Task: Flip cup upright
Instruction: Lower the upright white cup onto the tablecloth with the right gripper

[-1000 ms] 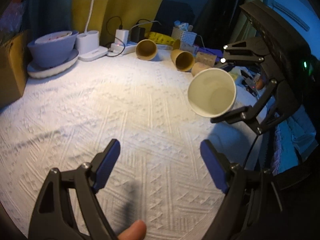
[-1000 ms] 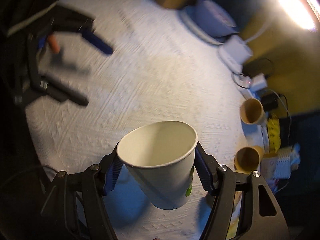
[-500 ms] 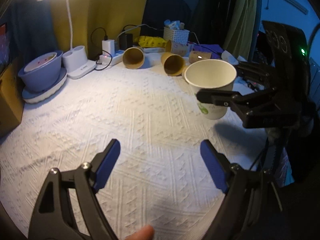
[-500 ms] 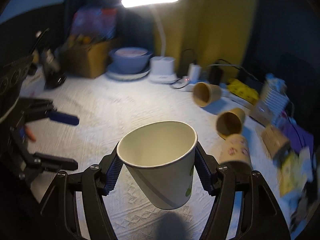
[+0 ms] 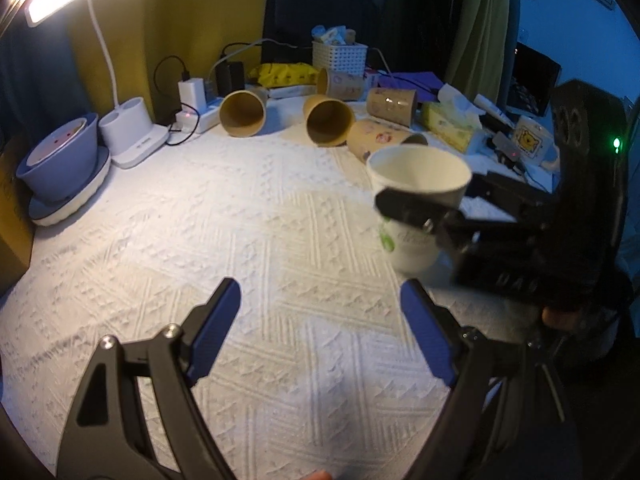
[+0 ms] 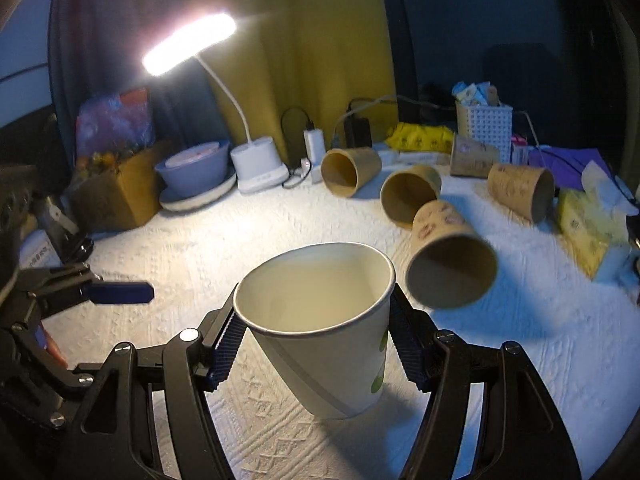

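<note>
Cup: white paper cup (image 6: 320, 328), mouth up, just in front of the nearest tipped brown cup (image 6: 450, 258).
Right tool (image 6: 316, 344): clenched across its upper wall.
Left tool (image 5: 320, 332): spread, empty.
Handling: likely light, crushable; hold gently below the rim.

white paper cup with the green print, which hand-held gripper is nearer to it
Right. The right hand-held gripper clamps the white paper cup between its blue pads. The left hand-held gripper is open and empty, apart from the cup, over the white textured tablecloth.

surface: white textured cloth (image 5: 248, 240) | on it: brown cups (image 5: 243, 114) (lying sideways), lamp base (image 5: 134, 134), tissue box (image 6: 592, 236)
</note>
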The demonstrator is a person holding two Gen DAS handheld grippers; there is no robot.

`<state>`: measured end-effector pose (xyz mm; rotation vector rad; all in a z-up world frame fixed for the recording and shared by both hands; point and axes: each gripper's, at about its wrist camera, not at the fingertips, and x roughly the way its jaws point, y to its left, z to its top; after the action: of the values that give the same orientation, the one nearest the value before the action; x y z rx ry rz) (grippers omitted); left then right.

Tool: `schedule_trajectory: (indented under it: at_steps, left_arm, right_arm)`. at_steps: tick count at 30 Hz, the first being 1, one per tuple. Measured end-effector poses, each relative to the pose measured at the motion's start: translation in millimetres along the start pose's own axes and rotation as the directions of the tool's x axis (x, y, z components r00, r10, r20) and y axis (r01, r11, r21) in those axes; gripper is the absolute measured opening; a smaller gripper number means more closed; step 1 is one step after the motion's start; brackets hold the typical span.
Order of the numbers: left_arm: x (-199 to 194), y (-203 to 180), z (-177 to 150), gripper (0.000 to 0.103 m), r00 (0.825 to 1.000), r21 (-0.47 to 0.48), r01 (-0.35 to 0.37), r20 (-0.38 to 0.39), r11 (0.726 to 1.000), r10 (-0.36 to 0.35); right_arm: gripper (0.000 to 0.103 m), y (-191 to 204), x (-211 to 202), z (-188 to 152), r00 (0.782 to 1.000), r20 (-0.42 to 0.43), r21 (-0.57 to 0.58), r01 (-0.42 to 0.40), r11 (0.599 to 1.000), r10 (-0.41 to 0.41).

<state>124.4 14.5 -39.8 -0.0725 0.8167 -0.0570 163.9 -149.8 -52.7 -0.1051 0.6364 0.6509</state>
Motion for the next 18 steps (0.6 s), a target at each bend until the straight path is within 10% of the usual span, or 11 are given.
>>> schedule_trajectory:
  at_steps: [18]
  left_arm:
    - [2.5,23.9,-17.6,0.083,1.000,-0.106,0.005,-0.001,0.994,-0.005]
  right_arm:
    - [0.070,18.3,1.2,-14.8,0.996,0.002,-0.089,0.090,0.992,-0.091]
